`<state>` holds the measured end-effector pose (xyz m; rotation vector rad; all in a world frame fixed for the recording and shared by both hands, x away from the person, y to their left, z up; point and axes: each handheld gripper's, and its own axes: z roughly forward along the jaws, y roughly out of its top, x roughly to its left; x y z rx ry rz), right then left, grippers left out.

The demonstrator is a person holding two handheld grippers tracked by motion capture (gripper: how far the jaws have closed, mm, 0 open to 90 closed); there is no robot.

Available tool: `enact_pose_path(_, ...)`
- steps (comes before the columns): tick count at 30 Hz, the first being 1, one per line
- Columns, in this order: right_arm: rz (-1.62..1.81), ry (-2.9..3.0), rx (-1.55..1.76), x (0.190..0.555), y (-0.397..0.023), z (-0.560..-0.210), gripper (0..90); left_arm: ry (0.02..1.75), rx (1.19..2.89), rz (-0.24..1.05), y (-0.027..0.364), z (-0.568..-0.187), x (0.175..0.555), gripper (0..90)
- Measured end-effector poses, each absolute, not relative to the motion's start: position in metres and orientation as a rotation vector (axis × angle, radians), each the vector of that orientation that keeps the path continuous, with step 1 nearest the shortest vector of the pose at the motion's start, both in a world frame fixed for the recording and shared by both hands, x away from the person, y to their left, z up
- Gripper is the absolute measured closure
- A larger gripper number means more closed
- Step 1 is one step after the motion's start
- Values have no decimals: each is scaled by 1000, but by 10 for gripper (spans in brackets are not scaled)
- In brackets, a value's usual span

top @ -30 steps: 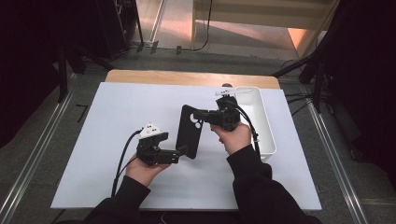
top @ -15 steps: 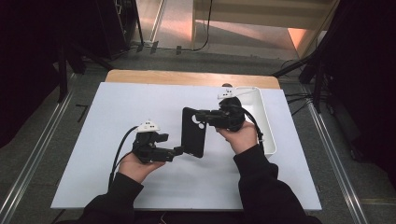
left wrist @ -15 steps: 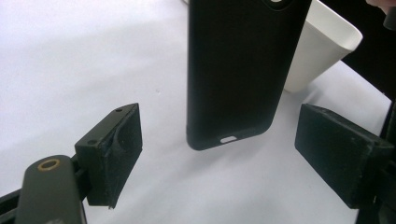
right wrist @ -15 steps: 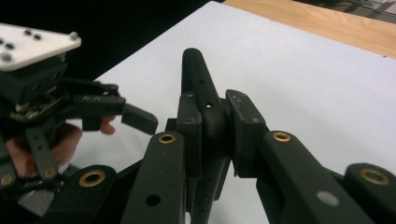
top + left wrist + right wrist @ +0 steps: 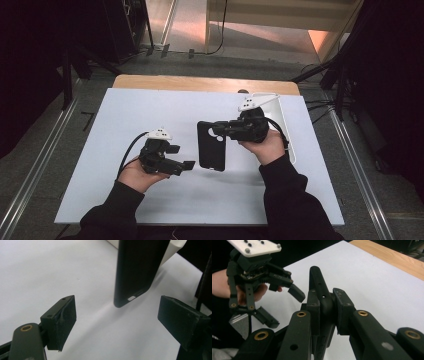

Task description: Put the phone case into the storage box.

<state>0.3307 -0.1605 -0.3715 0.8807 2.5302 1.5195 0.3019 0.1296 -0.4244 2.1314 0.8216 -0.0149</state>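
We see a black phone case [image 5: 212, 145] held off the white table [image 5: 110, 120] by the right gripper [image 5: 223, 128], whose jaws pinch the case near its top corner, by the round camera opening. In the right gripper view the two pads [image 5: 343, 306] press on either side of the case's thin wall [image 5: 319, 282], with no gap left. The case hangs roughly upright at the middle of the table, its long side running near to far, just left of the right hand [image 5: 267, 146].

The left gripper [image 5: 186, 165] sits at the near left, pointing right toward the lower end of the case. Its jaws have just been closing a little, yet they stand spread wide. In the left gripper view the case's bottom edge [image 5: 130, 298], with its small port cutout, lies ahead between the two pads [image 5: 62, 317], which are well clear of it.

A white tray [image 5: 284, 117] lies at the far right of the table, behind the right hand. We can read no brand, label or writing on the case, the grippers or the tray.
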Motion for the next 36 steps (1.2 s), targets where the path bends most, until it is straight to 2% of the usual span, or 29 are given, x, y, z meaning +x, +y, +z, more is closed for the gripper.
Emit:
enact_pose_path(2,1517,2547,859,330,-162,-370,748,793,2147,-28,130,-423,302,154)
enact_pose_path(4,1517,2572,833,329,-164,-370,747,775,2158,-28,130,-421,302,215)
enact_pose_path(13,1512,2658,716,330,-174,-373,747,747,2164,-53,137,-414,307,222)
enact_pose_path(15,1505,2668,704,329,-176,-372,747,743,2162,-58,138,-411,307,255)
enact_pose_path(36,1503,2790,482,321,-170,-370,747,521,2204,-159,141,-387,305,255)
